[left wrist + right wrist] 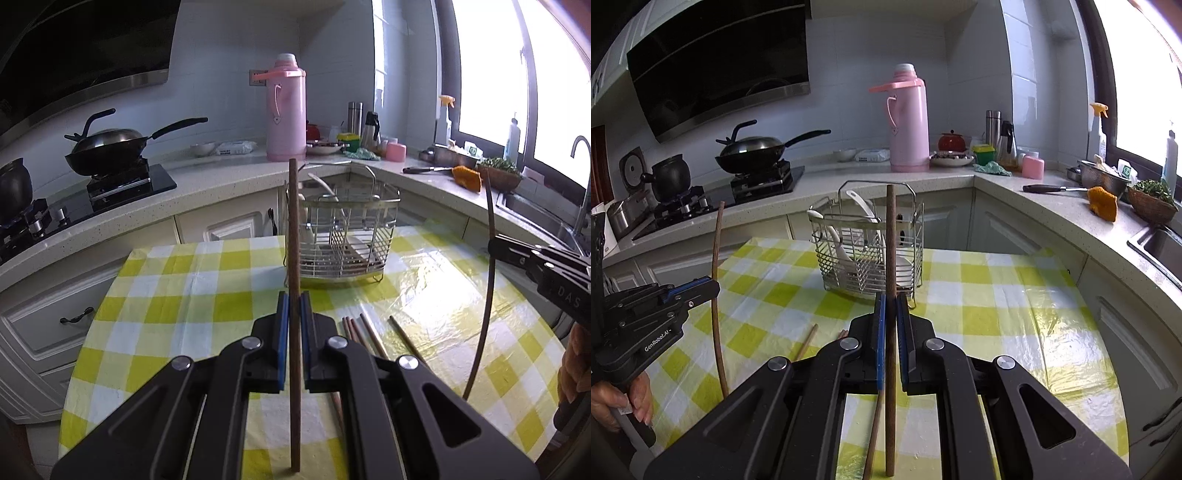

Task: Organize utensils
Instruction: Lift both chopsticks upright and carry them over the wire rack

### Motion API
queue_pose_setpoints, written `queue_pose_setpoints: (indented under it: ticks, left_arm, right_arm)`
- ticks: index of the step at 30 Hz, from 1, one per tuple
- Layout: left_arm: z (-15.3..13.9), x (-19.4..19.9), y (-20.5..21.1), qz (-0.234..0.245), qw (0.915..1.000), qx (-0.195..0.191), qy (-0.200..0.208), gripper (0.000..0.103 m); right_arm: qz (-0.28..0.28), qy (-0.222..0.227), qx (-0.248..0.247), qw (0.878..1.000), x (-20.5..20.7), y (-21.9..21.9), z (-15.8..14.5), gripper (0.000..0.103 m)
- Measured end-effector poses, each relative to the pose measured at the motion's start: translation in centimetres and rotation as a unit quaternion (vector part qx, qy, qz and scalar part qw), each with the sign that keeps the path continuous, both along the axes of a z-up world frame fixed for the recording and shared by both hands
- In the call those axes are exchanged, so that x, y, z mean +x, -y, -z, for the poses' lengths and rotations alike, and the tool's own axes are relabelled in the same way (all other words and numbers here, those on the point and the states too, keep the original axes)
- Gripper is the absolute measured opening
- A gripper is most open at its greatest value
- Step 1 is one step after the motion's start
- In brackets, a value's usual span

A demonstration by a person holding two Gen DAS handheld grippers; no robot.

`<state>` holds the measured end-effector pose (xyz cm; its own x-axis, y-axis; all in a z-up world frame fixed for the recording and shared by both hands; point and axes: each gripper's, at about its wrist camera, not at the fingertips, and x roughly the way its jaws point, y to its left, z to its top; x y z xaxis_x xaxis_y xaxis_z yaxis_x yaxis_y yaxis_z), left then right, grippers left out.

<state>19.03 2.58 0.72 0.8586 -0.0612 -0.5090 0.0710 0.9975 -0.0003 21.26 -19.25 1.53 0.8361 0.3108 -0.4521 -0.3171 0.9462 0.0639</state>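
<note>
My left gripper [294,306] is shut on a brown wooden chopstick [294,221] that stands upright above the yellow-checked table [184,295]. At the right edge of that view, my right gripper [493,246] pinches a second, darker chopstick [487,302]. In the right wrist view, my right gripper [891,306] is shut on its upright chopstick [891,240], and my left gripper [711,286] with its chopstick [716,258] shows at the left. A wire utensil basket [384,221] [831,258] with white spoons stands ahead of both. Several loose chopsticks [356,330] [809,341] lie on the cloth below.
A white counter runs behind the table, with a pink thermos [286,110], a wok on the stove [110,147], a knife [1049,189] and an orange sponge [1102,203]. A sink [1160,247] lies at the far right. A hand [613,402] grips the left tool's handle.
</note>
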Motion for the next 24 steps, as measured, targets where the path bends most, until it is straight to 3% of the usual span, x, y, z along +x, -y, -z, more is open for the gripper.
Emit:
queue_pose_setpoints:
  ticks: [8, 16, 24]
  left_arm:
    - [-1.9, -0.6, -0.5, -0.002, 0.9995, -0.011, 0.030, 0.006]
    - [-3.4, 0.7, -0.2, 0.003, 0.9991, 0.013, 0.040, 0.006]
    - [-8.7, 3.0, -0.2, 0.016, 0.9965, 0.010, 0.081, 0.006]
  right_arm:
    - [0.000, 0.026, 0.004, 1.000, -0.5, 0.2, -1.2, 0.008]
    - [0.005, 0.054, -0.008, 0.998, -0.3, 0.1, -2.7, 0.008]
    - [0.002, 0.089, -0.006, 0.996, 2.1, -0.1, -6.6, 0.008]
